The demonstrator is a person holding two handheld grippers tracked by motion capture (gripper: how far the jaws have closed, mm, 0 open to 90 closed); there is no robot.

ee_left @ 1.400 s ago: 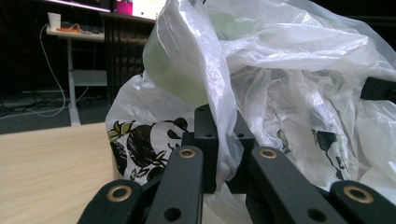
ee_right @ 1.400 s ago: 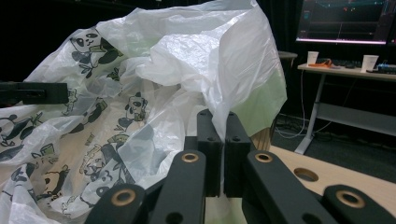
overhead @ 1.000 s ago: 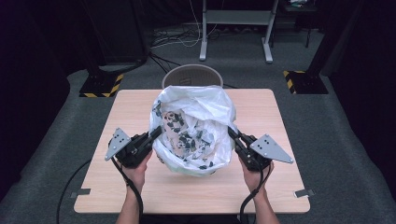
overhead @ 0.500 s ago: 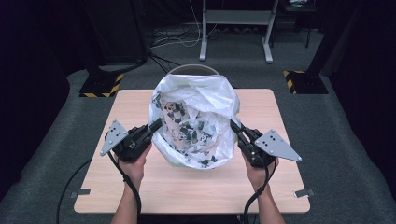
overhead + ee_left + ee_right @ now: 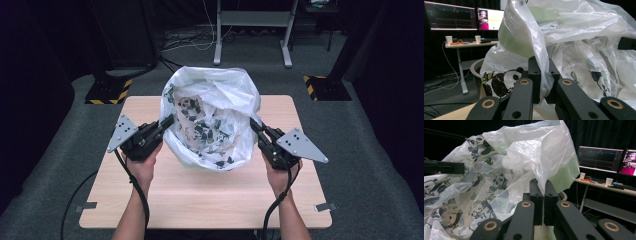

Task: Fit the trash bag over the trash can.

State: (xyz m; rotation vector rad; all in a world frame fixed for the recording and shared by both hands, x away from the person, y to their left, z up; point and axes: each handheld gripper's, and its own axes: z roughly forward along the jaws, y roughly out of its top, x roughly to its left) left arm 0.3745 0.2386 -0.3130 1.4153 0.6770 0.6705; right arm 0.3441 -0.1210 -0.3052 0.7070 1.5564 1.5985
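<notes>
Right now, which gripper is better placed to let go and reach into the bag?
Probably the right gripper. Both are shut on the plastic bag rim, but the left gripper pinches beside the panda-print contents, so it props that side.

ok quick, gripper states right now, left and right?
Left gripper: closed, pinching the edge of the plastic bag.
Right gripper: closed, pinching the bag's opposite edge.

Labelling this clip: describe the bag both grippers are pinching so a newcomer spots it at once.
On the wooden table, between the left gripper and right gripper, stands the plastic bag, each gripper shut on one side of its rim. It is thin, white and crinkled, printed with black pandas, with a pale green band inside.
</notes>
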